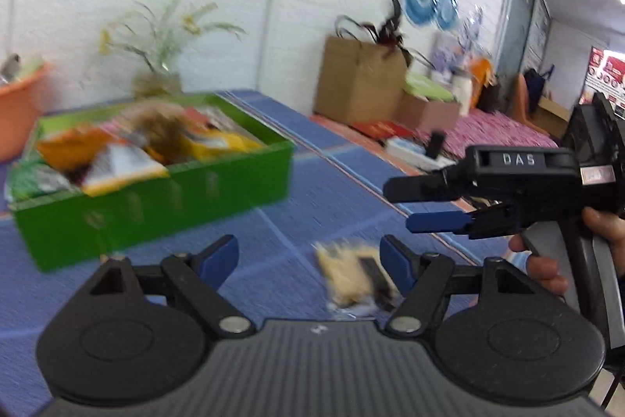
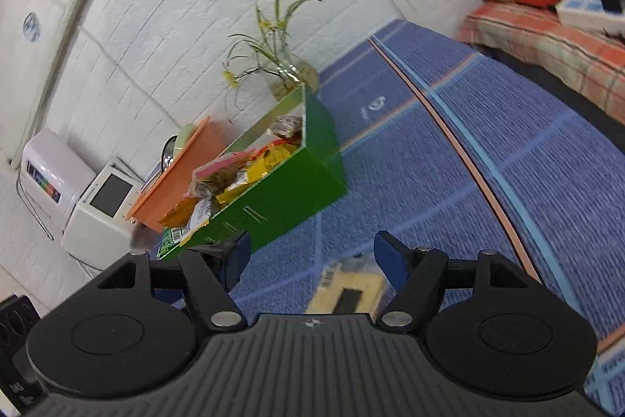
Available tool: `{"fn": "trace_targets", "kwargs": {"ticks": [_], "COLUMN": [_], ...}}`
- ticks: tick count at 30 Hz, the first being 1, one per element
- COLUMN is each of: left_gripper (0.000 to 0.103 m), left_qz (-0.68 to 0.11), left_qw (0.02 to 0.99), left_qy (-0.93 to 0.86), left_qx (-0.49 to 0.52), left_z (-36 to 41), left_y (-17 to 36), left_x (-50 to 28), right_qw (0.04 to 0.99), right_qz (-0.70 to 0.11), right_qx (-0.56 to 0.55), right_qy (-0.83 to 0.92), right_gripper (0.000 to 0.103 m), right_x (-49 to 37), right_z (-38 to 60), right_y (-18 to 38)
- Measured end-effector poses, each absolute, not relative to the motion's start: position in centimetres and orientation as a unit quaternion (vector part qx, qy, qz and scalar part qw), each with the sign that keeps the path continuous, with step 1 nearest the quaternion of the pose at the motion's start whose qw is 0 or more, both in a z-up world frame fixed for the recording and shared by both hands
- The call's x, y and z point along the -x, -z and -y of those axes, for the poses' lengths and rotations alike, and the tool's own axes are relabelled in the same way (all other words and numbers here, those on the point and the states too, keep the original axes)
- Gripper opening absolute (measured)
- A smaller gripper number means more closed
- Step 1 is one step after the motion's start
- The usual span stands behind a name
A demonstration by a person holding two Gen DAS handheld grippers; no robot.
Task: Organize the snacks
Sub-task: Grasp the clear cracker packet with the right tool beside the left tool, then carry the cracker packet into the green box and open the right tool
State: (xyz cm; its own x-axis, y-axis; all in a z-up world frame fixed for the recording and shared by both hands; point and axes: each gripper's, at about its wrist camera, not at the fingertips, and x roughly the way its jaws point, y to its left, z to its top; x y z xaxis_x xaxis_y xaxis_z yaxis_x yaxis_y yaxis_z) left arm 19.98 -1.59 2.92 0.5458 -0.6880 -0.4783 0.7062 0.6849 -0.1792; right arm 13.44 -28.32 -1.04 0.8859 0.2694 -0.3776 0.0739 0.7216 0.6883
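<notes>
Room: white brick wall behind a blue checked worktop (image 2: pixel 449 159), with a potted plant (image 2: pixel 273 42) against the wall and cardboard boxes (image 1: pixel 359 81) off to the side.
Bin: green bin (image 1: pixel 156 198) stands on the worktop, already heaped with snack packets (image 1: pixel 129 151); an orange tub (image 2: pixel 183 170) sits just beside it.
Loose item: one pale yellow snack packet (image 1: pixel 351 276) with a dark label lies flat on the worktop, near the bin but apart from it; blur hides its print.
Left claw (image 1: pixel 308 260): spread wide, holding nothing, hovering low with the packet just ahead of its right-hand finger.
Right claw (image 2: pixel 308 253): also wide open and empty; seen from the left wrist view it hangs above and to the side of the packet.
Step in hand: likely the approach to the last stray packet, with neither claw yet touching it.
Next move: one claw probably needs to drop over the packet, straddle it across its narrow side, close gently since the wrapper looks thin and crinkly, then carry it over the bin's rim.
</notes>
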Motion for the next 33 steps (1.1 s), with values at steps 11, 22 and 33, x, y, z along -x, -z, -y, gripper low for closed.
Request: {"fn": "trace_targets", "kwargs": {"ticks": [11,22,33], "left_gripper": [0.072,0.066,0.05], "left_qz": [-0.357,-0.316,-0.308], "left_qw": [0.834,0.853,0.86], "left_qy": [0.421,0.409,0.407], "left_qx": [-0.012,-0.071,-0.011], "left_z": [6.8,8.2,5.6], "left_y": [0.5,1.7,0.3], "left_x": [-21.3,-20.2,-20.0], "right_qw": [0.857,0.912,0.943], "right_qz": [-0.291,-0.358,-0.295], "right_qx": [-0.416,-0.182,-0.13], "right_qy": [-0.092,-0.085,-0.08], "right_gripper": [0.103,0.078,0.04], "right_x": [-14.8,-18.1,-15.3], "right_z": [29.4,24.0,23.0], "right_y": [3.4,0.7,0.4]}}
